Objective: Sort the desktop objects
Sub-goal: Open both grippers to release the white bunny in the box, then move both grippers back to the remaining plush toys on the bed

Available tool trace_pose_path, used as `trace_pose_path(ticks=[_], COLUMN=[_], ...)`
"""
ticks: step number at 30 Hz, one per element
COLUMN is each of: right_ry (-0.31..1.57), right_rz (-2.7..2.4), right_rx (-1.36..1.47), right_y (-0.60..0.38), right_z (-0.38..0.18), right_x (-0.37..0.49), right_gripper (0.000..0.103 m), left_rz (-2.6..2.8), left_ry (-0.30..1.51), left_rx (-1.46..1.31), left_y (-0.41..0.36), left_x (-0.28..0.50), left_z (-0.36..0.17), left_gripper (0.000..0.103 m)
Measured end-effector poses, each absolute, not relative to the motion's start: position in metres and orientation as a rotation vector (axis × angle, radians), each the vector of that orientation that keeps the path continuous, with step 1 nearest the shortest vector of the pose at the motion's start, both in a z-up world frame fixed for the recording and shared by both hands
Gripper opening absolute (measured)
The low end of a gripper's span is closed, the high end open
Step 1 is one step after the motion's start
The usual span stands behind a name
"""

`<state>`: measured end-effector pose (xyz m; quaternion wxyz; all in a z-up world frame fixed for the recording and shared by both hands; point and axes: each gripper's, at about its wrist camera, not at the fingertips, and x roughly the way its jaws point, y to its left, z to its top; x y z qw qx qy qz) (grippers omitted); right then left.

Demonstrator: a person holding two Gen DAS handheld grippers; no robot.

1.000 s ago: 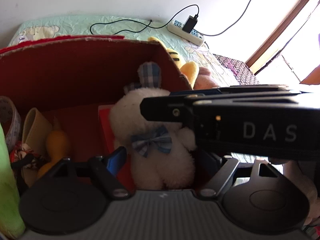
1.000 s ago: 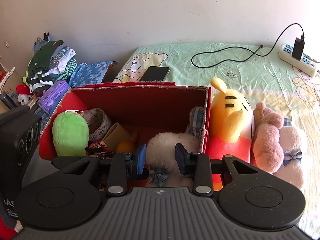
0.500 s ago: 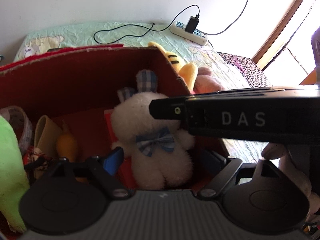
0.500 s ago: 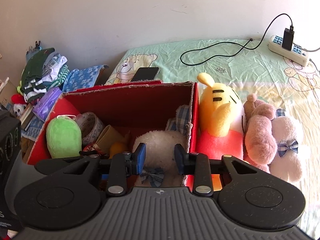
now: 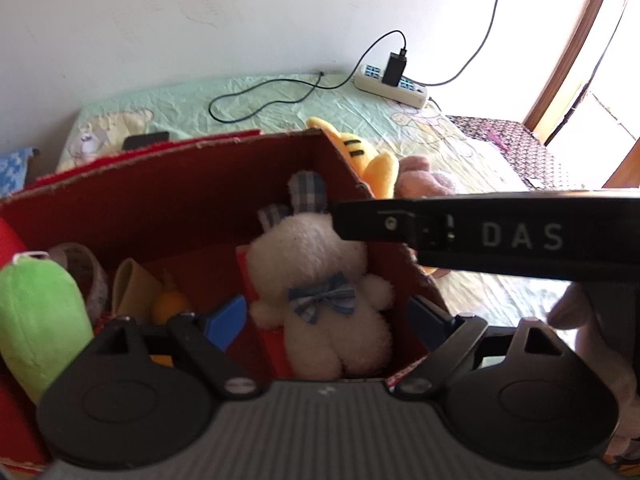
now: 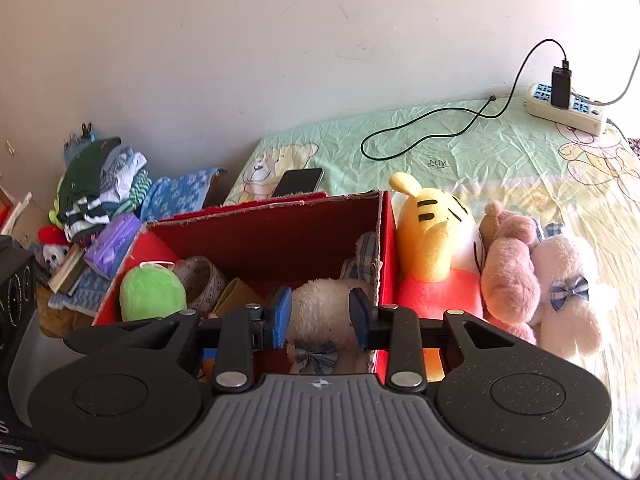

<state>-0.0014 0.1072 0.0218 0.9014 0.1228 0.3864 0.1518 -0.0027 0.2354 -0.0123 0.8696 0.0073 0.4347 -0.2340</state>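
A red cardboard box (image 5: 168, 196) (image 6: 280, 232) stands on a bed. In it lies a white plush bunny (image 5: 320, 292) (image 6: 324, 320) with a blue checked bow, beside a green plush (image 5: 36, 312) (image 6: 150, 294), a tape roll (image 6: 206, 280) and an orange item (image 5: 170, 306). My left gripper (image 5: 326, 322) is open above the box, its fingers either side of the bunny and apart from it. My right gripper (image 6: 320, 318) is open and empty above the box's near edge. Its black body crosses the left wrist view (image 5: 500, 236).
Outside the box's right wall lie a yellow tiger plush (image 6: 432, 240), a brown plush (image 6: 510, 272) and a pale pink plush (image 6: 568, 292). A phone (image 6: 298, 182), a cable and a power strip (image 6: 564, 110) lie on the bedsheet. Folded clothes (image 6: 100, 188) are stacked at the left.
Both grippers have risen and drawn back from the box, so more of the bed and wall shows. The bunny stays in the box. Both stay open.
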Motion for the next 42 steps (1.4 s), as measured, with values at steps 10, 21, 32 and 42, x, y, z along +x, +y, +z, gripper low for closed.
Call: trace_pose_path(ticks=[10,21,32,42], right_ry=[0.762,0.780,0.788,0.789], right_rz=[0.308,0.377,0.462,0.507], right_rx=[0.310,0.327,0.318,0.357], right_y=[0.101,0.091,0.084,0.077], right_z=[0.017,0.011,0.005,-0.002], right_x=[-0.011,-0.006,-0.009,-0.010], right_gripper=[0.035,0.035,0.033,0.028], left_rz=[-0.420,-0.287,-0.183,-0.144], left_ry=[0.915,0.929,0.963,0.986], left_rx=[0.005,-0.015,-0.008,-0.004], left_y=[0.241,0.237,0.224,0.219], left_x=[0.000,0.000,-0.001,-0.004], left_z=[-0.010,-0.013,-0.023,-0.027], left_gripper=[0.089,0.089,0.087,0.087])
